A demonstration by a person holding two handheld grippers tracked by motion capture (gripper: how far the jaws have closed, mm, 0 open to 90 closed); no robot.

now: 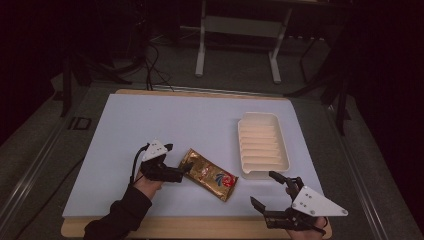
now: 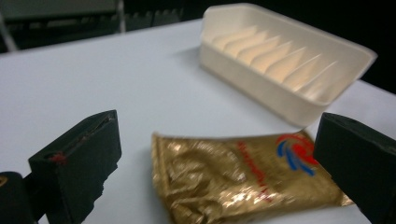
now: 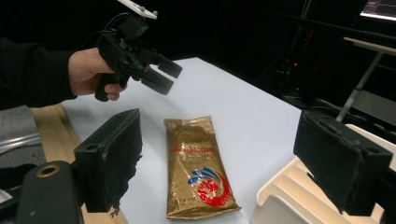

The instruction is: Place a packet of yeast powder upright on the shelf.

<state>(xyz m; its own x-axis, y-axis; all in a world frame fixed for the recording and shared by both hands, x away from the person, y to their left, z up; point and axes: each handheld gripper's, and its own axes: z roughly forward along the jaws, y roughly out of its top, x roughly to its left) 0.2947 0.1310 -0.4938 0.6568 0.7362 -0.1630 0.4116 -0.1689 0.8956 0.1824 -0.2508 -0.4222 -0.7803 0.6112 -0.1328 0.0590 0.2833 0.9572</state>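
Gold foil packet (image 1: 208, 174) lies flat on the white table (image 1: 165, 125), long axis running from 10 to 4 o'clock in the high view, sealed crimped end toward the left gripper (image 1: 184, 170). Left gripper's jaws stand apart, hovering just off that crimped end, not touching. Looks like a lineup for a pinch on the seam, which is the stiffest and thinnest bit to grab.

In the left gripper view the packet (image 2: 233, 177) sits between the two black jaws, wrinkled and shiny, with a red and blue logo at the far end.

Right gripper (image 1: 272, 192) waits at the packet's 4 o'clock, near the table's front edge, jaws wide apart, holding nothing. Probably parked clear so the left can work.

Cream plastic tray (image 1: 280, 150) sits at the packet's 2 o'clock, close by but apart. It is rectangular with rounded corners, raised walls and a ribbed floor, likely the drop target. Foil is slick and crinkly, so a shallow grip could slip.
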